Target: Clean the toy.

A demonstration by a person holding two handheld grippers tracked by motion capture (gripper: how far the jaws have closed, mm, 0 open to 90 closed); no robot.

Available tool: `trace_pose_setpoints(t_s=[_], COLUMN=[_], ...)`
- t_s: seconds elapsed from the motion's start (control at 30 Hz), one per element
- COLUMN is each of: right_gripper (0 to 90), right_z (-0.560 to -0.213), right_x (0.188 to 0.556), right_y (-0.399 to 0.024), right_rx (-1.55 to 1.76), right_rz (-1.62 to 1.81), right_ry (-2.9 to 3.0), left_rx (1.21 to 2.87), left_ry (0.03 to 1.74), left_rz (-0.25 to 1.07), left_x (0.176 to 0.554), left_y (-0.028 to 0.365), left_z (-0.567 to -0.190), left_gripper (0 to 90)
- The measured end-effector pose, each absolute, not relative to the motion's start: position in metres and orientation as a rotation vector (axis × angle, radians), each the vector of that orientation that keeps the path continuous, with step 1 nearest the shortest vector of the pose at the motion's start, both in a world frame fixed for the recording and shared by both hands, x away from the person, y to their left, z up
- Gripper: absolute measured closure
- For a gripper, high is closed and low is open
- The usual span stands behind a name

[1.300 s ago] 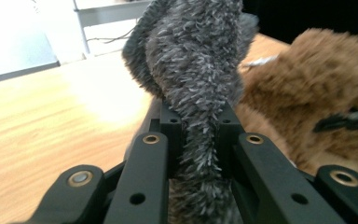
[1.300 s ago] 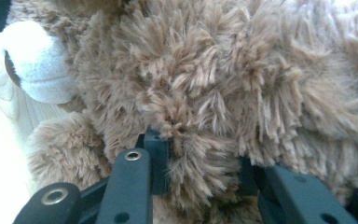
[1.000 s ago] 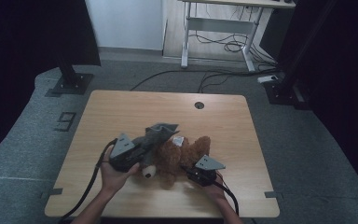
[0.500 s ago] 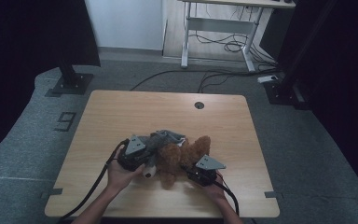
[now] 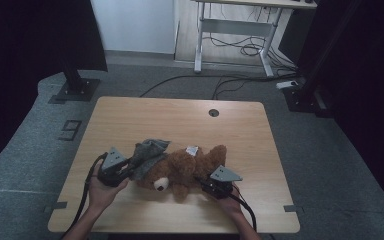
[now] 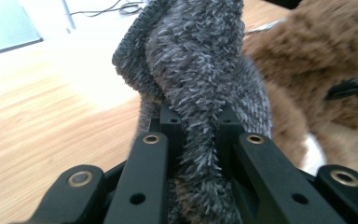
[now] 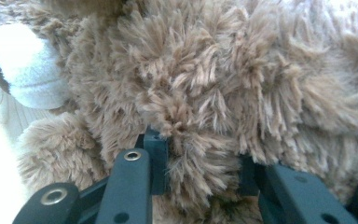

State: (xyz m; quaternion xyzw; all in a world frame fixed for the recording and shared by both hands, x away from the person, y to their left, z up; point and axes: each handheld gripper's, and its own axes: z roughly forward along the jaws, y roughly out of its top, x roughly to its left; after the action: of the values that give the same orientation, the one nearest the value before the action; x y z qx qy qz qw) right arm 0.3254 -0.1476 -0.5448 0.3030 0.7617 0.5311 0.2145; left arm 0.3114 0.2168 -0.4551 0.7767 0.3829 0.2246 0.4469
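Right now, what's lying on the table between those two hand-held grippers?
In the high view, a brown teddy bear lies between the left hand-held gripper and the right hand-held gripper, with grey fuzzy cloth at its left.

I see my left gripper (image 5: 116,170), a black body capped by a grey three-cornered plate, at lower left of the high view, a black cable looping from it down to the bottom edge. My right gripper (image 5: 217,183) at lower centre matches it, grey plate and black cable alike. Both forearms enter bare, no sleeves showing. In each gripper view the black jaws carry brass-ringed screw holes and smaller plain holes
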Motion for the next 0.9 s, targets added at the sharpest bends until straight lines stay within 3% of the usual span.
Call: trace_pose_setpoints(t_s=[0.17,0.4,0.6,0.9], right_gripper=[65.3,65.3,65.3,65.2], right_z=[-0.545,-0.545,-0.545,-0.545], right_x=[0.326,0.326,0.326,0.327], right_y=[-0.148,-0.148,-0.148,-0.148], right_rx=[0.852,0.85,0.845,0.85], right_rz=[1.48,1.481,1.483,1.485], right_ry=[2.11,2.11,2.111,2.114], left_rx=[1.877,1.87,1.857,1.936], left_ry=[0.929,0.757,0.727,0.69], left_rz=[0.544,0.438,0.312,0.29], left_x=[0.311,0.318,0.339,0.35], left_y=[0.213,0.151,0.11,0.063], left_z=[-0.445,-0.416,-0.411,-0.417], left_gripper=[79.0,78.9,78.9,78.8])
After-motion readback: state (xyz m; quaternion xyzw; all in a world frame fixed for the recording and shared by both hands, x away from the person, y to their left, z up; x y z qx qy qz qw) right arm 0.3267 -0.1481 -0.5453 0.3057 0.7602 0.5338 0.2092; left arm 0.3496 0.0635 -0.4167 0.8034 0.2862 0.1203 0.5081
